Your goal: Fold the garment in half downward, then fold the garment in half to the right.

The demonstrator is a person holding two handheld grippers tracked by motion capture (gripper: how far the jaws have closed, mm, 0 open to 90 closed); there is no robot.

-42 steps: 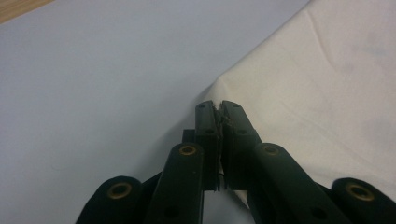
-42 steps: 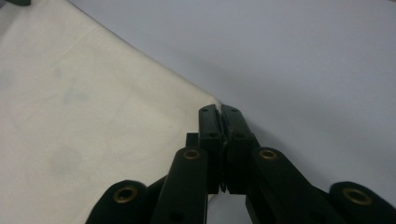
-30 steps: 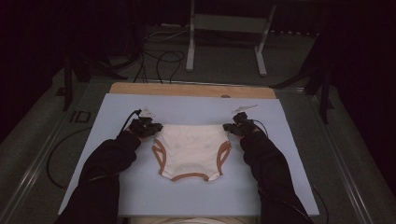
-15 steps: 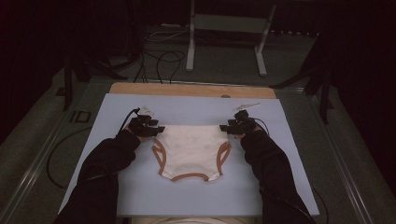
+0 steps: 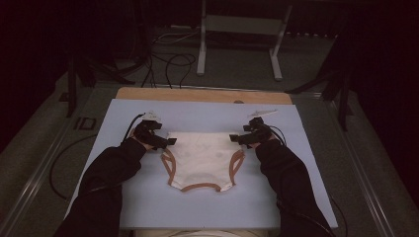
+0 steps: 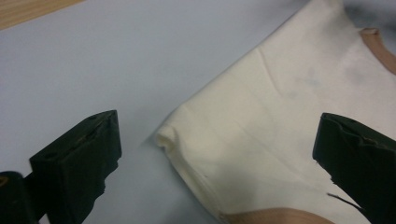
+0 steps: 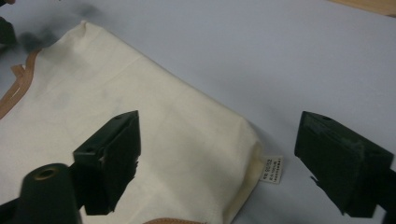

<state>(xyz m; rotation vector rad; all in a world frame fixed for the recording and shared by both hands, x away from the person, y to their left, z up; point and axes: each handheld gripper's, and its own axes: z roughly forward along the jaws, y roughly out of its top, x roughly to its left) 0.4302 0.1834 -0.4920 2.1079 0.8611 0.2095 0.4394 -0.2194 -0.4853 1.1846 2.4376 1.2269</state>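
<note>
Both grippers, left gripper (image 5: 170,142) and right gripper (image 5: 233,138), have just been opening, jaws wide and empty, releasing the briefs' (image 5: 202,159) waist corners so they lie flat mid-desk (image 5: 118,197).

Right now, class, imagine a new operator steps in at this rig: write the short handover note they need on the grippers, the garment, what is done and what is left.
Left gripper: jaws have just been opening, now wide apart over the garment's left upper corner, pads off the cloth.
Right gripper: likewise just opened, jaws astride the right upper corner by the small white label, not gripping.
Cream garment with brown trim: lies flat and spread on the blue mat, straight edge away from the person.
Done: it looks laid out and let go.
Left: probably folding, which has not begun; re-grip the corners first.
</note>
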